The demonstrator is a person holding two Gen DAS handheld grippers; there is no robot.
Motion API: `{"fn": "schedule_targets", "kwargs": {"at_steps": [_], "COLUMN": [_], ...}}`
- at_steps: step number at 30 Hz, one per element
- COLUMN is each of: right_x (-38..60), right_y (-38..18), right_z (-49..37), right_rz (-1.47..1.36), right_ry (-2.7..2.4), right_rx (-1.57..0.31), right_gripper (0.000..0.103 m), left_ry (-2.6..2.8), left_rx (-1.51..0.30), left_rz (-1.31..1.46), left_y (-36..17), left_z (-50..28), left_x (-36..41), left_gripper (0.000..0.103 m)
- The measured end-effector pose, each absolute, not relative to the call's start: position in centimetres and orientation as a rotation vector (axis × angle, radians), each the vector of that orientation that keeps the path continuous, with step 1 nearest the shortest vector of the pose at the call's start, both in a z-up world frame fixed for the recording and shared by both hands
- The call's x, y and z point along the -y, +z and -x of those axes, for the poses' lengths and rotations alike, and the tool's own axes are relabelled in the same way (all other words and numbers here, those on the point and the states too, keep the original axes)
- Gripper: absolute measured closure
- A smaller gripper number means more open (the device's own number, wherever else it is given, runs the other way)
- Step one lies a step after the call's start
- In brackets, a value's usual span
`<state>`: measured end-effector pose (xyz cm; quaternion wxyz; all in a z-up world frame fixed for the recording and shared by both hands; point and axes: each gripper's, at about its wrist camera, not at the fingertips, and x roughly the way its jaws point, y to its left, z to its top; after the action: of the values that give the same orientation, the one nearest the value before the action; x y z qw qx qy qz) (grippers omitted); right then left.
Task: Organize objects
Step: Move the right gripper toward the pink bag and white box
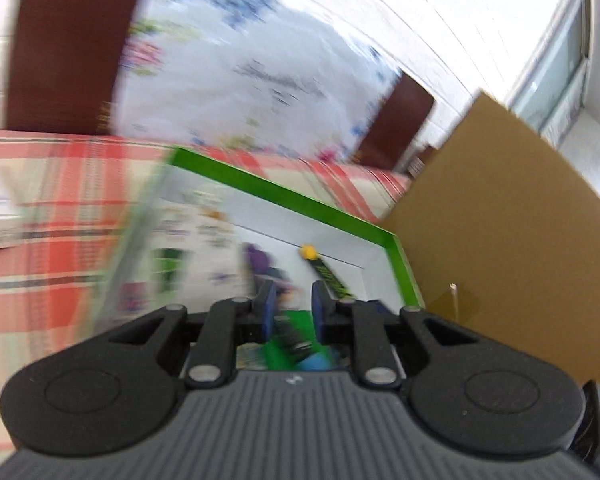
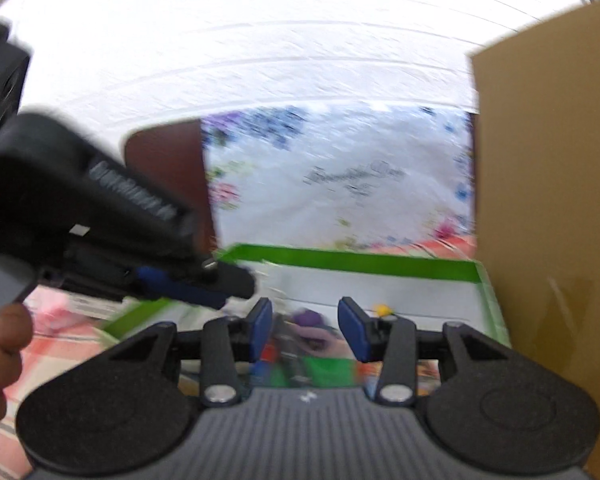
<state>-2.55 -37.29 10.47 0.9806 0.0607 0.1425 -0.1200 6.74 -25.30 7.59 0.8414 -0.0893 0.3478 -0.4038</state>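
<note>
The right gripper [image 2: 306, 330] is hovering with blue pads apart over a shallow green-rimmed white tray [image 2: 352, 261] holding blurred toys. The left gripper [image 2: 216, 280] is reaching in beside a tall brown cardboard panel [image 2: 548, 200].

Matt black plastic makes up the left gripper [image 1: 293, 306] and right gripper [image 2: 307, 326], each with a ribbed grey body and silvery metal pivot pins. The tablecloth [image 1: 56, 216] is woven red-checked cloth. The cardboard panel [image 1: 512, 216] looks plain brown and dull; the green-rimmed tray [image 1: 284, 192] seems smooth (blur hides detail).
</note>
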Motion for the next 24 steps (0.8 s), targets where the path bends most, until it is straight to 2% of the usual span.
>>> {"fn": "schedule_targets", "kwargs": {"at_steps": [4, 8, 12, 18, 21, 22, 24], "right_x": [34.1, 29.4, 22.3, 15.5, 14.7, 14.6, 14.9], "right_y": [11.7, 11.9, 10.7, 6.8, 5.0, 4.8, 5.3], "right_z": [2.4, -0.3, -4.5, -12.3, -14.8, -14.8, -13.8], "right_rz": [-0.108, -0.030, 0.169, 0.540, 0.624, 0.639, 0.617], "right_ry": [-0.109, 0.057, 0.149, 0.046, 0.016, 0.007, 0.016], "right_rx": [-0.274, -0.319, -0.382, -0.421, -0.449, -0.437, -0.417], "right_gripper": [0.064, 0.063, 0.048, 0.041, 0.045, 0.059, 0.064], "left_ry": [-0.713, -0.505, -0.364, -0.323, -0.325, -0.327, -0.335], "left_rx": [-0.708, -0.766, -0.820, -0.833, -0.834, -0.833, -0.828], "left_rz": [0.216, 0.251, 0.366, 0.481, 0.514, 0.521, 0.530], "left_y": [7.1, 4.8, 2.6, 1.5, 1.3, 1.3, 1.3], "left_z": [-7.5, -9.4, -10.9, -11.4, -11.3, -11.3, -11.1], "left_x": [17.9, 10.9, 5.0, -0.2, -1.4, -1.6, -2.3], "left_gripper": [0.082, 0.082, 0.082, 0.082, 0.082, 0.082, 0.082]}}
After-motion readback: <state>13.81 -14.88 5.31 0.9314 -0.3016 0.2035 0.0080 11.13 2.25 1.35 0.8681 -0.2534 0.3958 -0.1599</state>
